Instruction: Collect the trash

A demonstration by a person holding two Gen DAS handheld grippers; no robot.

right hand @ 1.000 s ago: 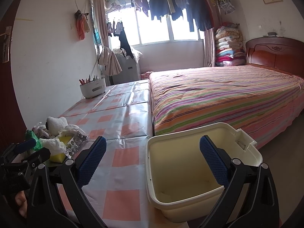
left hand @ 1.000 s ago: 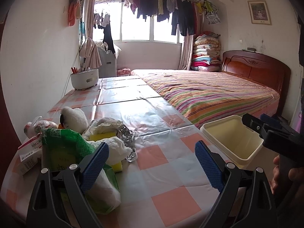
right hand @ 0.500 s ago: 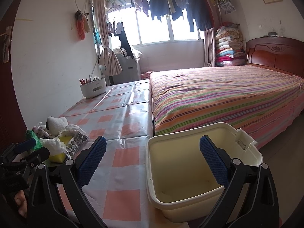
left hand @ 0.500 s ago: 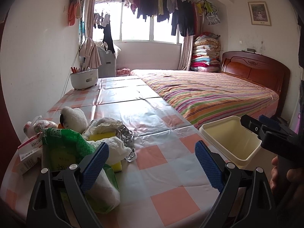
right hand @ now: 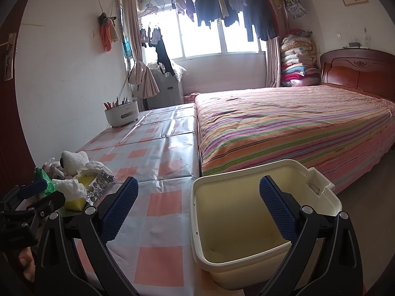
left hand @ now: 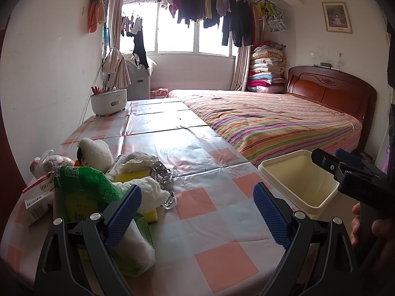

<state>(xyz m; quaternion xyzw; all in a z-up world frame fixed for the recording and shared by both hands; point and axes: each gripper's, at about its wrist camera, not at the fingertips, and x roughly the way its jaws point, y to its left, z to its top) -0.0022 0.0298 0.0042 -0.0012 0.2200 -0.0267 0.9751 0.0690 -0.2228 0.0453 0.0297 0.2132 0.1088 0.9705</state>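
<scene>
1. Almost nothing has shifted since the earlier frames: both grippers hold their places, and in the left wrist view the cream bin (left hand: pixel 300 180) sits at most a touch higher at right of frame.
2. Left gripper (left hand: pixel 197 214) hangs low in its frame with jaws spread wide and nothing between them; its left pad overlaps the trash pile (left hand: pixel 103 185) at lower left.
3. Right gripper (right hand: pixel 197 212) is likewise wide open and empty, its jaws framing the bin's near rim at lower centre-right.
4. Trash lies heaped at the near left end of the checked table (left hand: pixel 209 212): a green packet (left hand: pixel 81 187), crumpled white tissue (left hand: pixel 150 190), a yellow sponge (right hand: pixel 84 190), foil blister packs (left hand: pixel 163 175), a red-and-white carton (left hand: pixel 37 197) and a tied plastic bag (left hand: pixel 49 160). A white plush toy (left hand: pixel 95 151) rests in the heap.
5. Risks, as I judge them: the loose, overlapping pile may let a grip on the packet drag tissue or foil off the table edge; the plush could be taken for trash; the bin stands beside the table's edge, so a release made short of its rim would drop on the floor.
6. Writing: the carton shows a barcode and red characters, the packet a QR code; neither is legible. No brand can be read.
</scene>
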